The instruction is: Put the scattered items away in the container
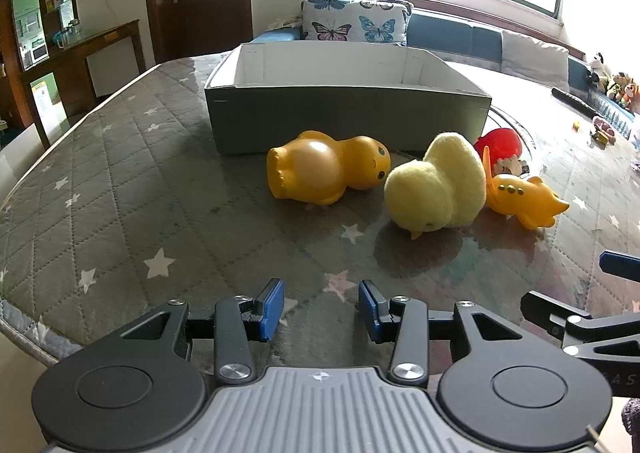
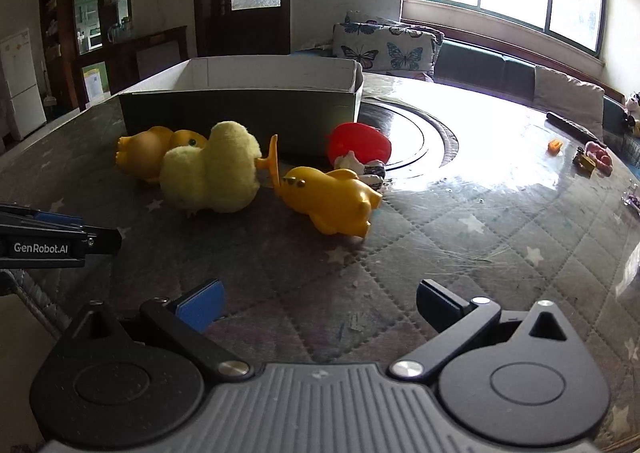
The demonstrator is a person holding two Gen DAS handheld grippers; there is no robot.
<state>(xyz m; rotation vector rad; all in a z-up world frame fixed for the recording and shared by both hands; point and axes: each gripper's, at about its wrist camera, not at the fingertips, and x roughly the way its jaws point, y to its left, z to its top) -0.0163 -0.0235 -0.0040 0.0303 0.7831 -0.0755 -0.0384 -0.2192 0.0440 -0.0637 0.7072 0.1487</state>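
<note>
Toys lie well ahead of both grippers, plush chick [image 1: 436,183] btwn rubber duck [image 1: 326,169] & yellow plane [image 1: 524,197], box [image 1: 348,121] behind; left gripper [image 1: 321,309] fingers parted, empty; right gripper [image 2: 318,303] spread wide, empty

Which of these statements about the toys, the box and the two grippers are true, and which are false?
1. The grey box already holds the plush chick. False: the chick lies on the table in front of it.
2. The left gripper is open and holds nothing. True.
3. The rubber duck stands upright. False: it lies on its side.
4. The right gripper is open. True.
5. The yellow plane toy lies right of the plush chick. True.
</note>
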